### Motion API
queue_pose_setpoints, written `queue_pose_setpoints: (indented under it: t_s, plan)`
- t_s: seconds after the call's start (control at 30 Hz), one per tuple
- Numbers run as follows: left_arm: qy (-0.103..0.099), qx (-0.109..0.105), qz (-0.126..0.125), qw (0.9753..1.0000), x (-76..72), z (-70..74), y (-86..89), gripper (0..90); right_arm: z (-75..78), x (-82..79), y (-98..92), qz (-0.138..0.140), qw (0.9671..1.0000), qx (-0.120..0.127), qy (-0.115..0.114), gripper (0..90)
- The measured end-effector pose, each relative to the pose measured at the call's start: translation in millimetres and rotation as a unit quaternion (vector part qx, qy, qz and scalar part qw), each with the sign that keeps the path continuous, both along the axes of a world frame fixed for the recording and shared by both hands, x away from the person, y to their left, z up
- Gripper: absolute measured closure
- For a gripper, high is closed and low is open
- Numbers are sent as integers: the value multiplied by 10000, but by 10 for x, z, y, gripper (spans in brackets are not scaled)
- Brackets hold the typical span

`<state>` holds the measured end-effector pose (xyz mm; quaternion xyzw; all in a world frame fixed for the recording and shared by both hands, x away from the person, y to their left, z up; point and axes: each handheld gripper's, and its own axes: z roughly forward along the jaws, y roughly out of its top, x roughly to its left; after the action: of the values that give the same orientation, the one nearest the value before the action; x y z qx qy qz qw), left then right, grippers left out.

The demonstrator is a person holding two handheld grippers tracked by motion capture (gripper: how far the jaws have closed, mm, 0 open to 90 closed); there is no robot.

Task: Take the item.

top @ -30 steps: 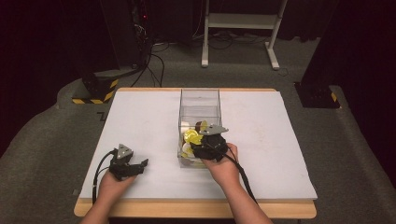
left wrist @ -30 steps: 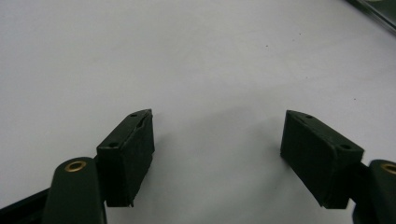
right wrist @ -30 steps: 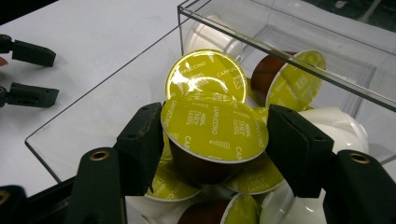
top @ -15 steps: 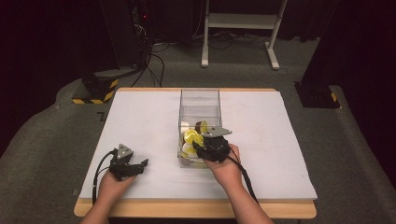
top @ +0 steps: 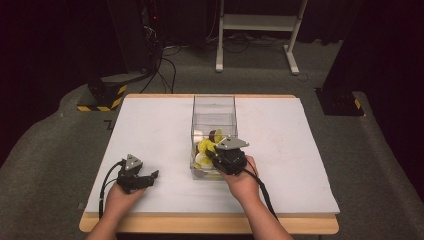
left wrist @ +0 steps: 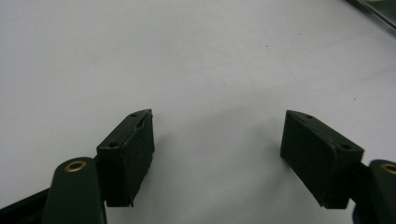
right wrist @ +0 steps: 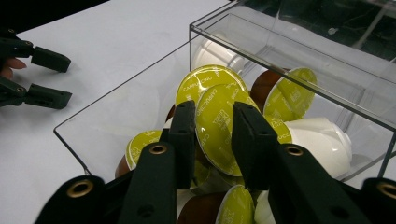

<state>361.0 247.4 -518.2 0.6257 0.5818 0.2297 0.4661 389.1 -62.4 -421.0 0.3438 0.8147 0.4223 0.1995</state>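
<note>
Nearby, loose capsules (right wrist: 289, 100) crowding clear box (right wrist: 154, 70).

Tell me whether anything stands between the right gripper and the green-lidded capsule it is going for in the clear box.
Nothing visible does. The right gripper already has its jaws on either side of the green-lidded capsule, inside the open top of the clear box. Other capsules lie close beside and beneath it, not between.

The left gripper (top: 150, 176) rested near the table's front-left edge, jaws spread wide and empty. The right gripper (top: 212, 156) angled downward near the table's middle, jaws narrowed.
</note>
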Motion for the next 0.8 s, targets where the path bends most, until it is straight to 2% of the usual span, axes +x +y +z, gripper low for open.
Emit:
queue_pose_setpoints:
  t_s: [0.5,0.8]
  plan:
    - [-2,7,-1,10000,-1,0,0,261,-40,-51,-67,-40,9998,46,-207,882]
    - [-3,8,-3,10000,-1,0,0,261,-49,-63,-89,-22,9996,22,-274,900]
